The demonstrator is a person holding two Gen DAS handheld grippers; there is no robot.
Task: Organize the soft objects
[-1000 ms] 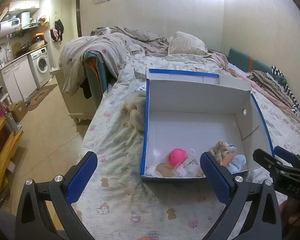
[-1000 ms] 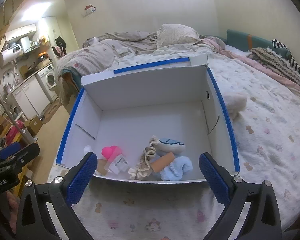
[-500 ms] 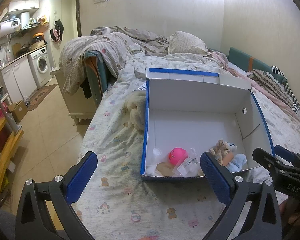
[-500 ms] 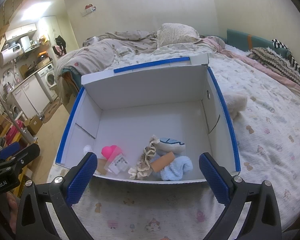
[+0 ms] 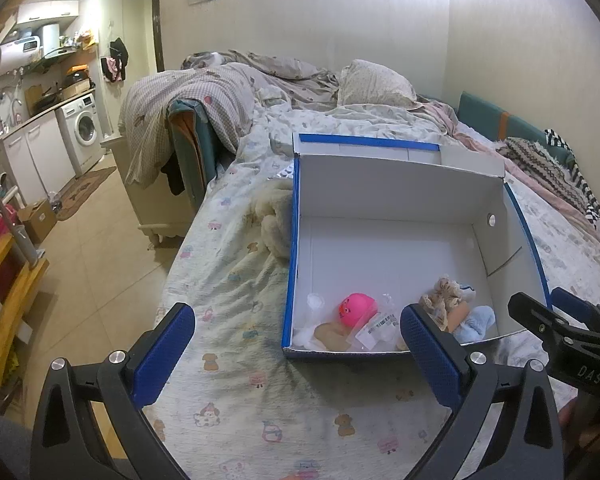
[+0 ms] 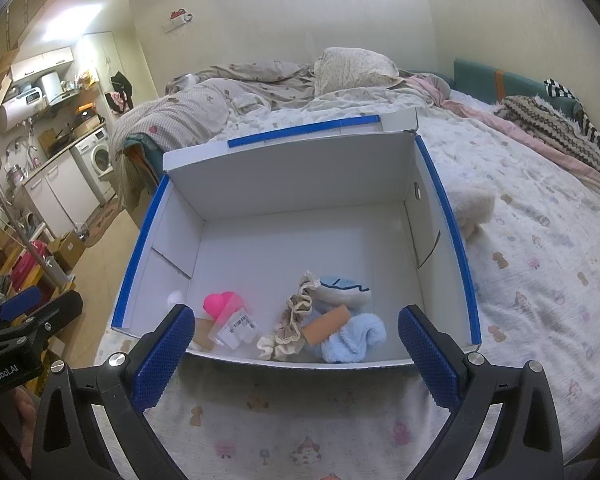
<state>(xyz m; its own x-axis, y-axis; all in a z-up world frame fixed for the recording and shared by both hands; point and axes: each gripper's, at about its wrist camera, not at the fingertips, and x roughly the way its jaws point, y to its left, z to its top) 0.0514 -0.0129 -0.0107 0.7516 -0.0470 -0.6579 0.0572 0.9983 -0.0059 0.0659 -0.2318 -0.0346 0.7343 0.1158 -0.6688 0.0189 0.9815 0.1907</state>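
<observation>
I am holding my left claw wide open over the bed, and nothing is sitting between its blue pads. I am holding my right claw wide open too, with nothing in it. Both are hanging just in front of the white box with blue edges, which is sitting on the bed sheet. The soft things are lying inside the box, all near its front wall. My right view is showing them best: a pink ball toy, a clear bag with a label, a frilly beige cloth, a tan roll, a fluffy blue sock and a pale blue stuffed piece behind them. My left view is showing the pink ball toy and the bag, but my own pad is hiding part of the blue pile. Only my left view is showing a cream fuzzy thing lying on the bed just outside the box's left wall. Only my right view is showing another cream fuzzy thing just outside the right wall. Each view is catching the other claw at its edge.
</observation>
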